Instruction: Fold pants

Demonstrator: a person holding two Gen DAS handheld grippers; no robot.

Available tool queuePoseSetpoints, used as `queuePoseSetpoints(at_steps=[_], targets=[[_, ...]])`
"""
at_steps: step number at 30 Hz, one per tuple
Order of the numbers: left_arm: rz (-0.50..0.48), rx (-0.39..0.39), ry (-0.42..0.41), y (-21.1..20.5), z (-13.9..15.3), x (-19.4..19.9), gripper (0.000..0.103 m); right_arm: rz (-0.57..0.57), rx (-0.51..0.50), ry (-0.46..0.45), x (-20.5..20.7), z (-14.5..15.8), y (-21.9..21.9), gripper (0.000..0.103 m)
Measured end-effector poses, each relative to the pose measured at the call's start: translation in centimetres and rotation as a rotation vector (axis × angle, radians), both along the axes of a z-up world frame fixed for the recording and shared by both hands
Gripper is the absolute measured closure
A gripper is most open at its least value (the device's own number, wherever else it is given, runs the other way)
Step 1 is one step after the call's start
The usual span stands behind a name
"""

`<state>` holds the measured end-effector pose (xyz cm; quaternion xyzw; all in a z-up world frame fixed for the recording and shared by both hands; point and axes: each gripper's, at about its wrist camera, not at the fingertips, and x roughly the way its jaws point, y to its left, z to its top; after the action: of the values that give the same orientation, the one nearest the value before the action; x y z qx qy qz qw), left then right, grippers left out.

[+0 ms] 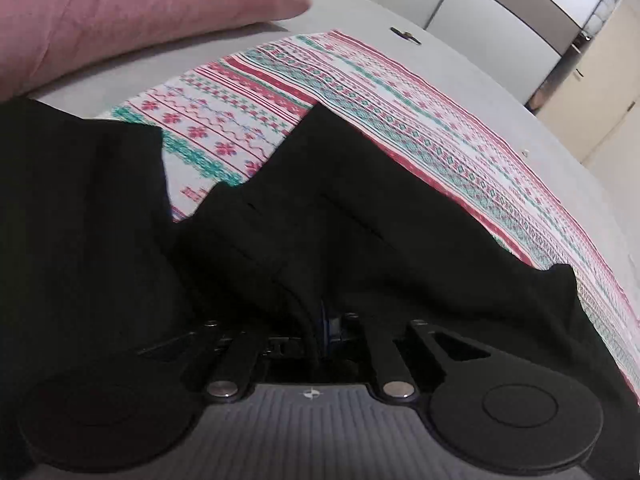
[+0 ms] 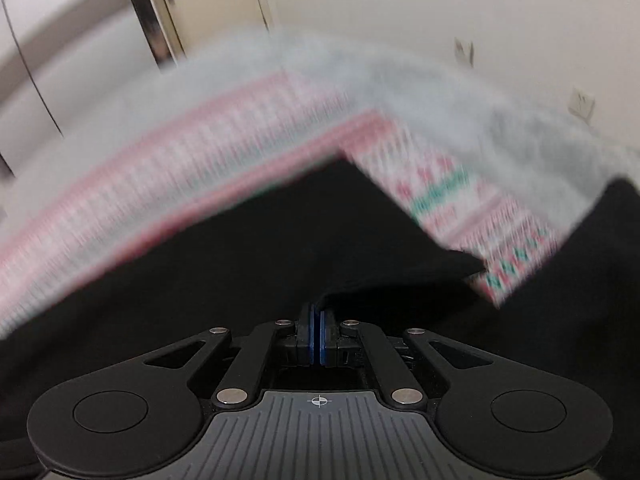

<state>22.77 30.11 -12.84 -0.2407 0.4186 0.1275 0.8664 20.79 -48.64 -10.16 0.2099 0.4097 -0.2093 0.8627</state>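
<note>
The black pants (image 1: pixel 360 216) lie bunched over a patterned red, white and teal cloth (image 1: pixel 380 92) on a grey bed. My left gripper (image 1: pixel 320 320) is shut on a fold of the pants; black fabric drapes over its fingers and hides the pads. In the right wrist view the pants (image 2: pixel 240 248) fill the lower half. My right gripper (image 2: pixel 318 320) is shut on an edge of the pants, its blue pads pressed together. The view is motion-blurred.
A pink pillow (image 1: pixel 140 12) lies at the bed's far left. A small dark object (image 1: pixel 404 35) sits on the grey sheet beyond the cloth. Wardrobe doors (image 1: pixel 500 12) and a wall with sockets (image 2: pixel 580 104) stand behind the bed.
</note>
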Motion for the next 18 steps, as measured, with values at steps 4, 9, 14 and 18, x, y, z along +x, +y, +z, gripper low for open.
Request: queuePoseSetpoints(at_steps=[4,9,14,18], targets=[[-0.015,0.071,0.018,-0.6,2.1,-0.8,0.047,0.080,-0.044,0.069,-0.3,0.0,0.5,0.101],[0.052,-0.011,0.008,0.7,3.5,-2.0,0.009,0.084,-0.248,0.161,-0.7,0.3,1.3,0.079],[0.141,-0.020,-0.089,1.6,5.2,-3.7,0.007,0.065,-0.495,-0.054,-1.4,4.3,4.9,0.075],[0.054,-0.056,-0.103,0.1,5.3,-2.1,0.016,0.266,-0.263,-0.198,0.9,4.9,9.0,0.073]])
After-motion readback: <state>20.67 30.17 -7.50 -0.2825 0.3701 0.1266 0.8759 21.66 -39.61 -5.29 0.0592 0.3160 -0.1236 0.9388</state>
